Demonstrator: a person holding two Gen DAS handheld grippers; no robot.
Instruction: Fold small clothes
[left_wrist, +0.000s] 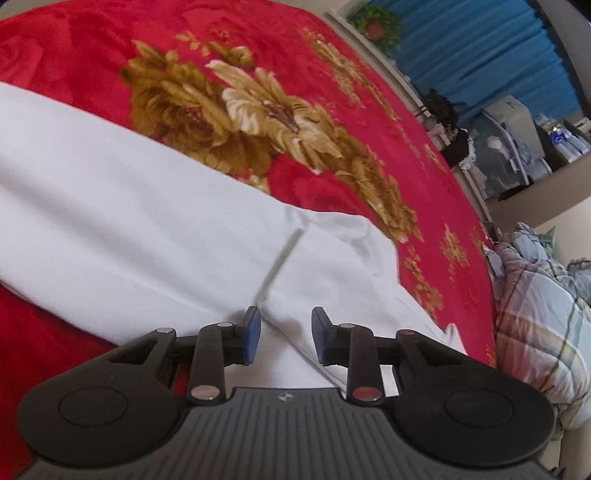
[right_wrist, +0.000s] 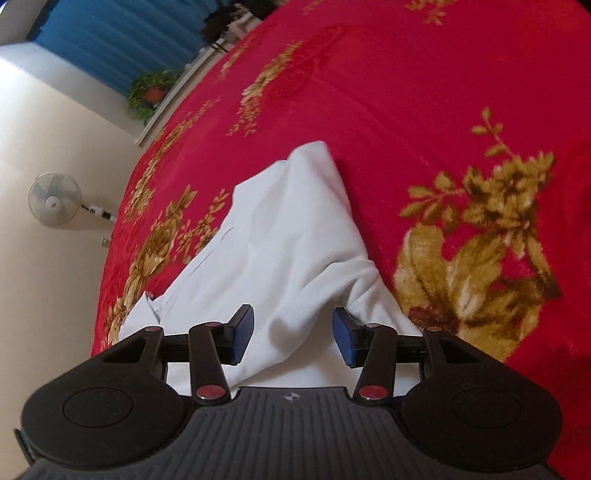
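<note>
A white garment (left_wrist: 147, 206) is lying partly folded and rumpled on a red floral blanket (left_wrist: 92, 55) covering the bed. Both grippers, left (left_wrist: 285, 334) and right (right_wrist: 293, 336), are hovering with fingers spread, gripping nothing; folding looks unfinished.

No legible text, brand, number or label found in either view. One sign noted: a small white crosshair-in-circle mark on the ribbed black body of the left gripper (left_wrist: 286, 338), centred near its top edge. The same mark appears on the body of the right gripper (right_wrist: 293, 339). A small dark label sits at the hub of the wall fan (right_wrist: 54, 203), too small to read
</note>
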